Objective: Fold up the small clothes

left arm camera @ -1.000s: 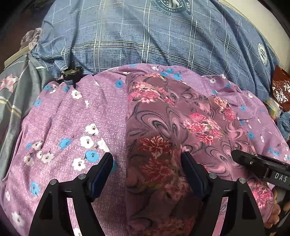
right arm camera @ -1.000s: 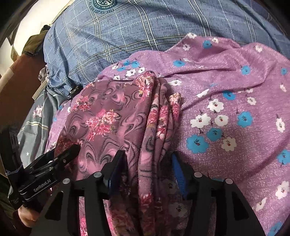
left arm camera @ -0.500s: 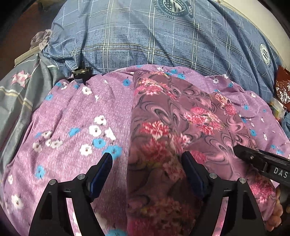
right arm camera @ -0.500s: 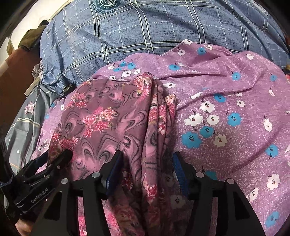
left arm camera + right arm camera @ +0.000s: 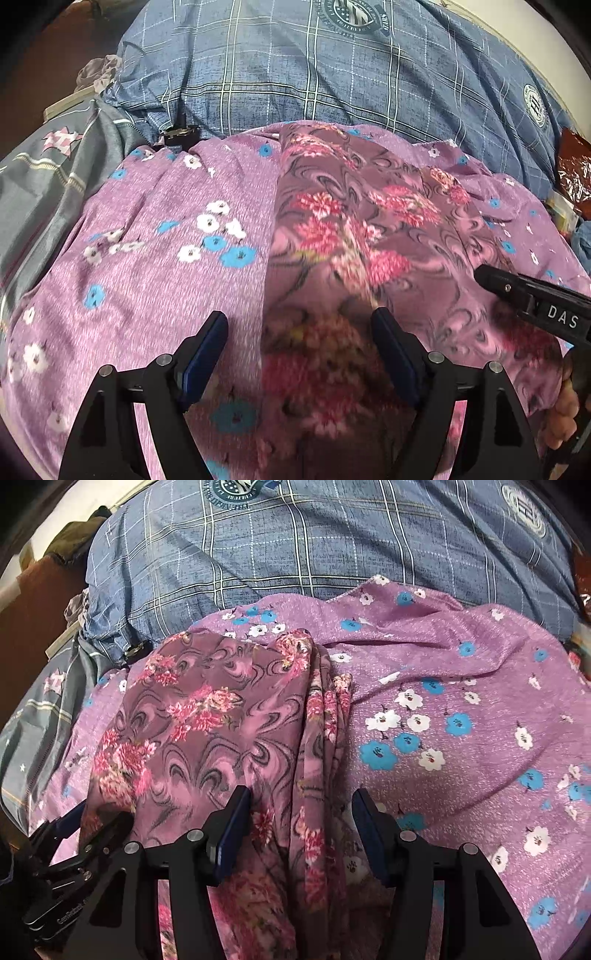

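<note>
A folded mauve garment (image 5: 369, 229) (image 5: 207, 716) with pink flowers lies flat on a larger purple cloth (image 5: 155, 258) (image 5: 461, 701) printed with blue and white flowers. My left gripper (image 5: 301, 328) hangs open over the garment's near left edge, which runs between its fingers without touching the pads. My right gripper (image 5: 301, 808) stands open over the bunched right edge of the same garment, its pads clear of the folds. One right gripper finger (image 5: 517, 291) shows at the right of the left wrist view. The left gripper's fingers (image 5: 92, 834) show at the lower left of the right wrist view.
A blue plaid pillow or duvet (image 5: 332, 74) (image 5: 314, 542) fills the back. Grey patterned bedding (image 5: 40, 177) lies at the left, with a small black clip (image 5: 181, 133) at the purple cloth's far corner. A red-brown packet (image 5: 574, 166) sits at the right edge.
The left gripper has slid a little to the left over the garment, so the scene has shifted right in its view. The right gripper has tipped slightly but stays over the same edge.
</note>
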Available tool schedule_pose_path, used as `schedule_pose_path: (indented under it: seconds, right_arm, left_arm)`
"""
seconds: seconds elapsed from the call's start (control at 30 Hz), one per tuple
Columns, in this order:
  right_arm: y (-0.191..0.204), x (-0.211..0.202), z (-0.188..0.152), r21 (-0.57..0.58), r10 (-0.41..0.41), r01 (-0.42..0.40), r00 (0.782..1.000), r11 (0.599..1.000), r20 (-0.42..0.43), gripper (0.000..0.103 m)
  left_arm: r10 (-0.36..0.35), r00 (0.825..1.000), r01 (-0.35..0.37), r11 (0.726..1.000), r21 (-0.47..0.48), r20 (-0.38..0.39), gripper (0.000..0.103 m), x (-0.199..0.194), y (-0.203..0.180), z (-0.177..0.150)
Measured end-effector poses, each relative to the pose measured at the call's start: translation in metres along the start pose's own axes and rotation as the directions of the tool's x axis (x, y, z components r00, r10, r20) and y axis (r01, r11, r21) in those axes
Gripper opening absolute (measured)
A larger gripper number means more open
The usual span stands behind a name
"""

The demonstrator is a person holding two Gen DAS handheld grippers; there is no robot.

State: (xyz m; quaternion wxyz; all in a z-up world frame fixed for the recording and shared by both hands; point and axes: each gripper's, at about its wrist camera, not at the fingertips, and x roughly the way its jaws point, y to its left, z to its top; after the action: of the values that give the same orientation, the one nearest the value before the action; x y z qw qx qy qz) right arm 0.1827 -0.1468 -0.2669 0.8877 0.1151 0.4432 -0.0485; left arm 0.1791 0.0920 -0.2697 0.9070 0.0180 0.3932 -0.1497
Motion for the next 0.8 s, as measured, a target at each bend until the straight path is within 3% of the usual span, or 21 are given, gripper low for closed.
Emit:
schedule_pose_path:
  seconds: [0.33, 0.47, 0.6, 0.8]
  right_arm:
    - [-0.004, -0.027, -0.034, -0.010, -0.056, 0.056, 0.998, 0.998, 0.003, 0.058]
    - [0.000, -0.068, -0.052, -0.018, -0.114, 0.116, 0.990, 0.993, 0.084, 0.058]
    - [0.005, -0.115, -0.062, -0.004, -0.128, 0.131, 0.977, 0.991, 0.173, 0.058]
    - [0.019, -0.186, -0.064, -0.015, -0.175, 0.190, 0.930, 0.982, 0.324, 0.059]
  left_arm:
    - [0.024, 0.998, -0.022, 0.999, 0.040, -0.050, 0.080, -0.035, 0.001, -0.034]
    - [0.043, 0.999, -0.045, 0.996, 0.083, 0.027, 0.079, -0.079, -0.003, -0.041]
    - [0.090, 0.987, -0.107, 0.986, 0.131, 0.131, 0.080, -0.130, -0.010, -0.045]
    - [0.110, 0.969, -0.142, 0.980, 0.139, 0.220, 0.080, -0.197, -0.019, -0.056]
